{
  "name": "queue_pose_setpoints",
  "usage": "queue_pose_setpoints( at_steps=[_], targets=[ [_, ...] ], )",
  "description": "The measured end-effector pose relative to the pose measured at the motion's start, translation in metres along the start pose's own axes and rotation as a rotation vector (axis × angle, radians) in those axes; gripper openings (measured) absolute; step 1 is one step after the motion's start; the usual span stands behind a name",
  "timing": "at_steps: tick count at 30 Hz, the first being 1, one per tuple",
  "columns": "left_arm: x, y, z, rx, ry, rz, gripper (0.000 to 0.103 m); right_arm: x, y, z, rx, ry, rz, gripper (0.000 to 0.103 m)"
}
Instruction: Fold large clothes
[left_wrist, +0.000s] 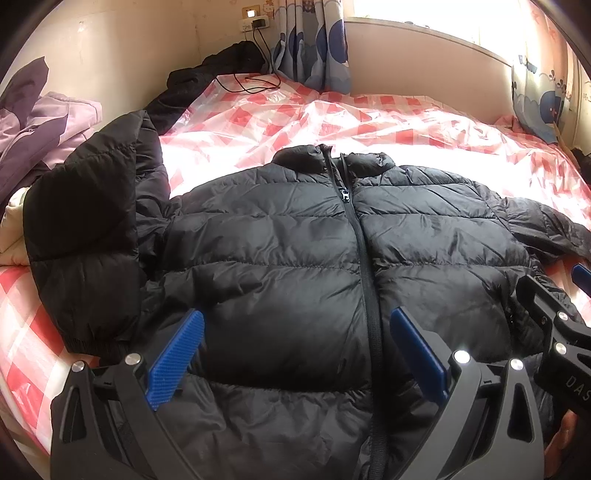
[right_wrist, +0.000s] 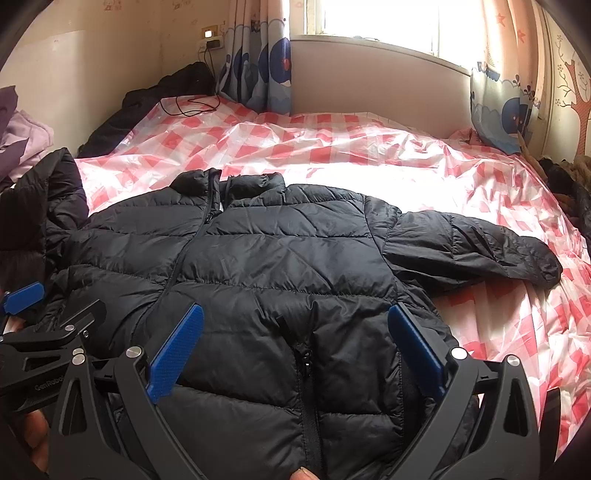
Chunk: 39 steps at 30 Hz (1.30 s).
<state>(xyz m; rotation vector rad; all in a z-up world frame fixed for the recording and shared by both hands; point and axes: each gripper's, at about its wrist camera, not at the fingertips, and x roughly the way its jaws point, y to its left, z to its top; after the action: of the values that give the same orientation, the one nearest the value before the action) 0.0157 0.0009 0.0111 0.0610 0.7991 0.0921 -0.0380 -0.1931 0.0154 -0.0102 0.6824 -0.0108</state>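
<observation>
A black quilted puffer jacket (left_wrist: 288, 258) (right_wrist: 280, 266) lies front up on the bed, zipped, collar toward the window. Its right sleeve (right_wrist: 476, 247) stretches out flat to the right. The left sleeve (left_wrist: 85, 229) is bunched up at the left. My left gripper (left_wrist: 295, 343) hovers open over the lower front, its blue pads either side of the zipper area, holding nothing. My right gripper (right_wrist: 295, 339) is open too, above the hem near a pocket zip (right_wrist: 306, 354). Each gripper shows at the edge of the other's view.
The bed carries a red-and-white checked plastic sheet (left_wrist: 332, 122) (right_wrist: 332, 147). A purple garment (left_wrist: 33, 125) and more dark clothing (left_wrist: 207, 74) pile up at the left and back. A charger cable (left_wrist: 251, 81) trails from a wall socket. Curtains (right_wrist: 258, 62) hang below the window.
</observation>
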Motion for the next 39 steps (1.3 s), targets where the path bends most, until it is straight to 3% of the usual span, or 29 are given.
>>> queue_pose_setpoints(
  at_steps=[39],
  targets=[
    [0.003, 0.000, -0.002, 0.009, 0.012, 0.009, 0.097, 0.011, 0.002, -0.006, -0.011, 0.029, -0.007, 0.097]
  ],
)
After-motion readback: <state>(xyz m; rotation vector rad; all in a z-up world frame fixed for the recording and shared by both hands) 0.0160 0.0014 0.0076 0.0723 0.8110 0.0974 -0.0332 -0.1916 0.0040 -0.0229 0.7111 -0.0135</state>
